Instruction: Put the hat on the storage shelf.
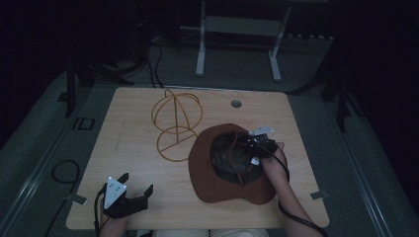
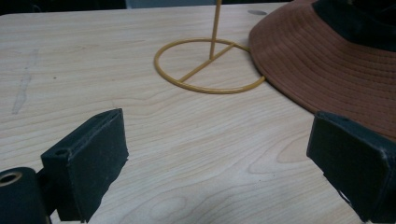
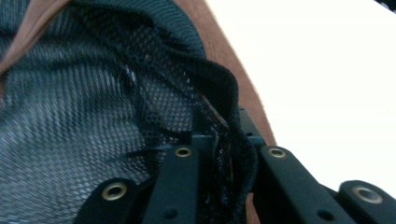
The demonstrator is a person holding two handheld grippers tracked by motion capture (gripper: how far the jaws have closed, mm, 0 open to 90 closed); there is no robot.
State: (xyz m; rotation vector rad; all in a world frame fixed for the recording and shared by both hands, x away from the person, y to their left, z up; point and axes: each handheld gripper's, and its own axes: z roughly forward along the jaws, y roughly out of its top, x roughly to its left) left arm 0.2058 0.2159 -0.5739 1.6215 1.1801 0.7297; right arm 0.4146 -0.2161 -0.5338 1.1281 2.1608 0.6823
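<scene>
Table: light wood, with a small round grommet near its 12 o'clock edge.
Hat: brown, wide-brimmed, lying upside down at about 4 o'clock from the table's centre, black mesh lining facing up; in the left gripper view its stitched brim shows at 2 o'clock.
Stand: yellow wire, at about 11 o'clock from the hat, upright on a ring base; the brim's edge overlaps the ring.
Left gripper: at the table's 7 o'clock corner, jaws spread wide over bare wood, holding nothing, well apart from hat and stand.
Right gripper: at the hat's 2 o'clock side, inside the crown opening; jaws pinched on a fold of the lining at the crown's rim.
Right hand: behind that gripper, over the brim.
</scene>
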